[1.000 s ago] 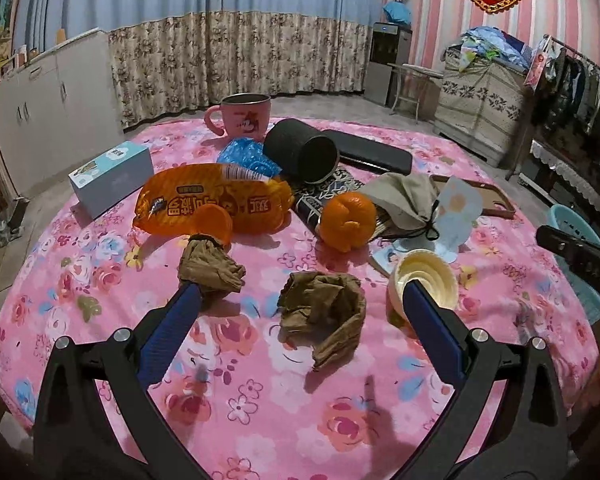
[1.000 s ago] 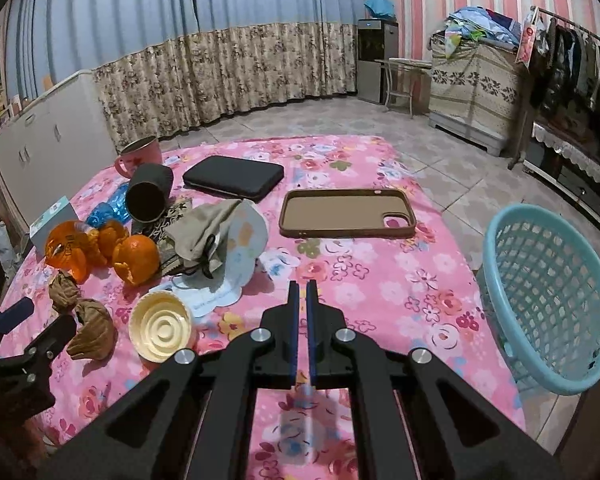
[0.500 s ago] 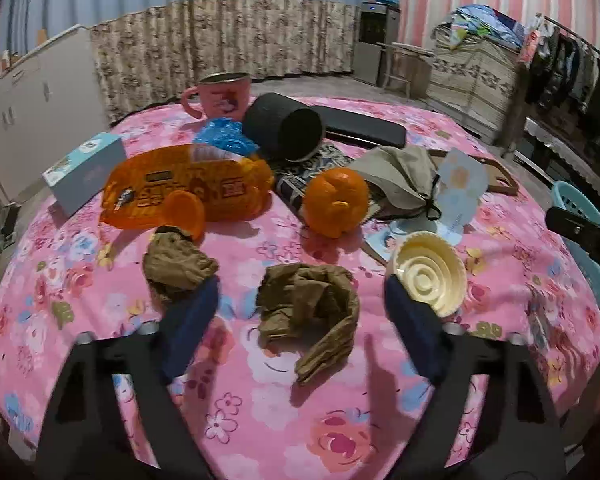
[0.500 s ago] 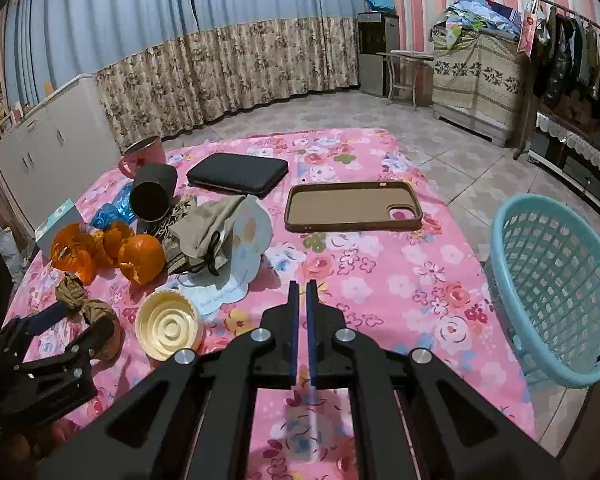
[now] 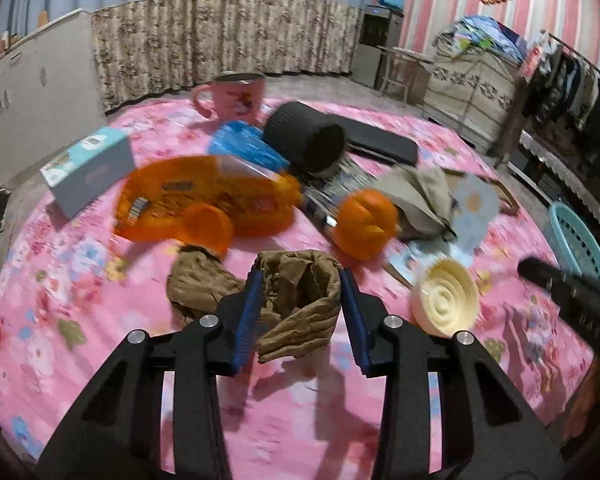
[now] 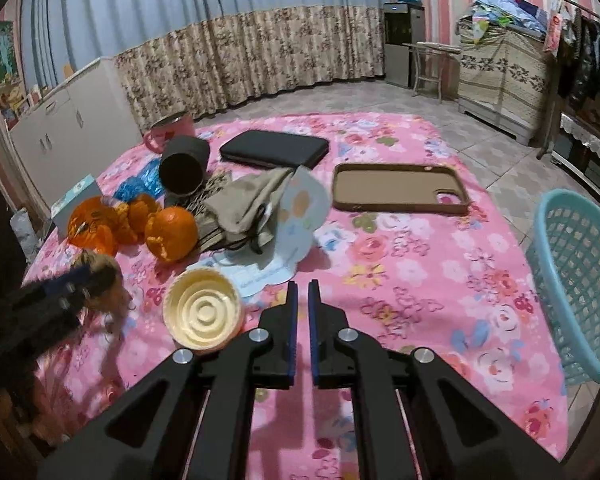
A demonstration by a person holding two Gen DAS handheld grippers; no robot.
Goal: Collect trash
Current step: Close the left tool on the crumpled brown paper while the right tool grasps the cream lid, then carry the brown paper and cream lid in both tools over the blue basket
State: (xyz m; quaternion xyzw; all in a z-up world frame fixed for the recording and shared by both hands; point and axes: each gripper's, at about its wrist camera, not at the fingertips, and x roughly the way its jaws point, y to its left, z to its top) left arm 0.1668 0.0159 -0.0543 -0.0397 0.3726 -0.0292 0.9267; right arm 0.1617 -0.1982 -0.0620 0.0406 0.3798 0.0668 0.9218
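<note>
A crumpled brown paper [image 5: 300, 296] lies on the pink floral tablecloth [image 5: 80, 320]. My left gripper [image 5: 300, 276] straddles it; its jaws are closing and both blue pads touch the paper's sides. A second brown paper wad [image 5: 198, 284] sits just left of it. A cream ribbed cup [image 5: 446, 300] stands to the right, also seen as the cream cup [image 6: 202, 312]. My right gripper [image 6: 303, 292] hovers over bare cloth beside that cup, its jaws opening a narrow slit with nothing between them. The turquoise basket [image 6: 572, 280] stands off the table's right edge.
Behind the papers lie an orange snack bag [image 5: 204, 204], a peeled orange [image 5: 364, 220], a black cup on its side [image 5: 304, 140], a pink mug [image 5: 236, 96], a light blue box [image 5: 88, 168], a beige cloth [image 6: 248, 200], a black case [image 6: 274, 148] and a phone case [image 6: 400, 188].
My left gripper moved forward over the larger brown paper and its jaws narrowed from wide open onto it. My right gripper's jaws went from shut to slightly apart.
</note>
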